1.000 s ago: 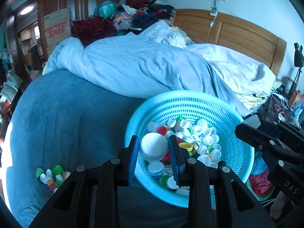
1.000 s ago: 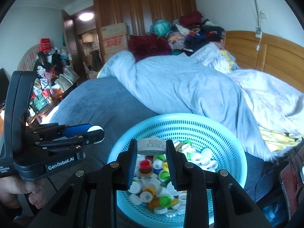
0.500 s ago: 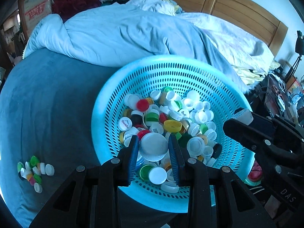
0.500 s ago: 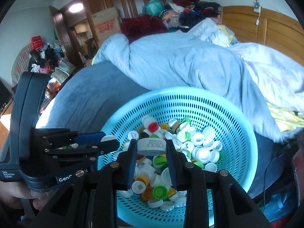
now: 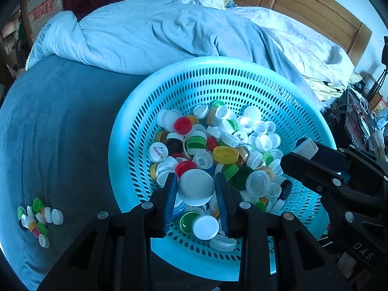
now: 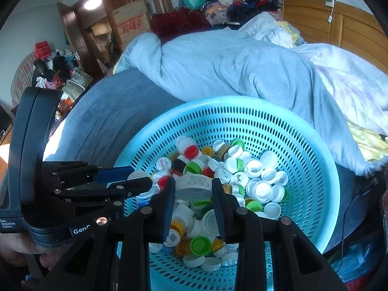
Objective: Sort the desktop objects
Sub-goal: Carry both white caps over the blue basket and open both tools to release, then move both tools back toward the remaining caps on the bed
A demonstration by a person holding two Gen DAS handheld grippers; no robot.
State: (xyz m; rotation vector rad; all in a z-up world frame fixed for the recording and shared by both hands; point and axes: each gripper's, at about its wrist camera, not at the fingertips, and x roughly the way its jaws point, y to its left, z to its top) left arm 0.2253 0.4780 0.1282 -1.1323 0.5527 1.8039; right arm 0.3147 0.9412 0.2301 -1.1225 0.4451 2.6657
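Note:
A turquoise perforated basket (image 5: 174, 82) (image 6: 315, 145) holds several bottle caps in white, green, red and yellow. My left gripper (image 5: 196, 189) is shut on a large white cap (image 5: 196, 188), held flat side toward the camera just above the pile. My right gripper (image 6: 193, 189) is shut on a white cap (image 6: 194, 187) with a printed date code on its side, also low over the caps. Each gripper shows in the other's view: the right gripper (image 5: 303, 149) at the basket's right, the left gripper (image 6: 135, 178) at its left.
The basket sits on a dark blue bedspread (image 5: 60, 133). A small heap of loose caps (image 5: 36, 220) lies on the cover to the left. A crumpled light blue duvet (image 5: 157, 34) lies behind the basket. A hand (image 6: 14, 249) grips the left tool.
Both grippers have come down and tipped toward the basket with their caps still held. The basket and its caps now fill much more of both views.

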